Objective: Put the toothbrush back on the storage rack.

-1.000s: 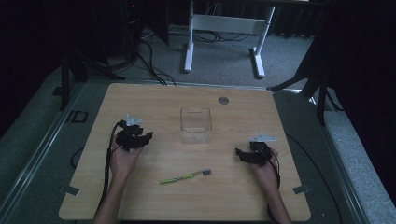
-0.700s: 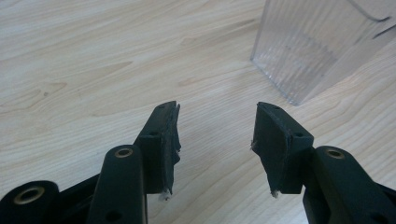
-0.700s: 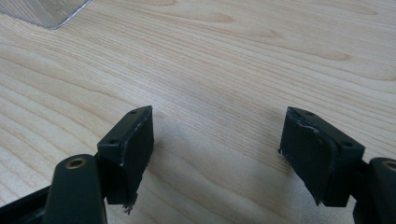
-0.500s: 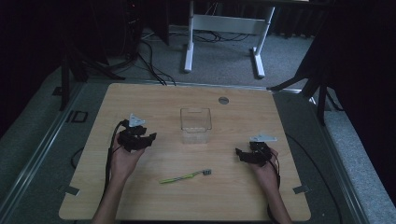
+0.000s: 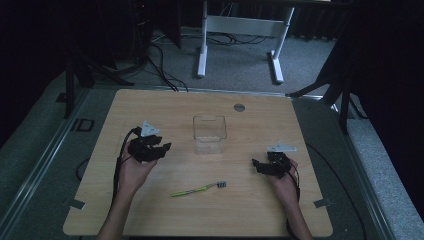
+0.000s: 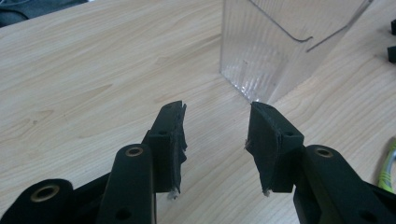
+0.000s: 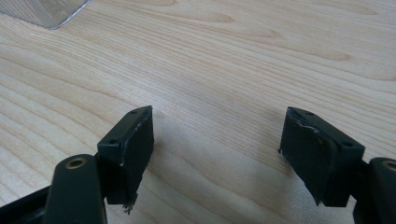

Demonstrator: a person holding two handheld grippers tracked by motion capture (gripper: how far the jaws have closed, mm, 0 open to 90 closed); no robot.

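Since one second ago, the left gripper point(image 5: 161, 148) has moved a little toward the clear box point(image 5: 209, 134), while the right gripper point(image 5: 259, 166) has stayed at the same place. From the high view, the box stands upright near the middle of the wooden tabletop point(image 5: 150, 107), between the two grippers and a little farther from the person. A toothbrush point(image 5: 198, 189) with a green handle lies flat on the tabletop, nearer to the person than the box and apart from both grippers.

From the left gripper view, the left gripper point(image 6: 215, 130) has its jaws spread with nothing between them, and they point at the near corner of the box point(image 6: 280, 42). A small green part of the toothbrush point(image 6: 388, 168) shows at the right edge.

From the right gripper view, the right gripper point(image 7: 217, 140) has its jaws spread wide over bare wood, holding nothing. One corner of the box point(image 7: 46, 11) shows at the top left.
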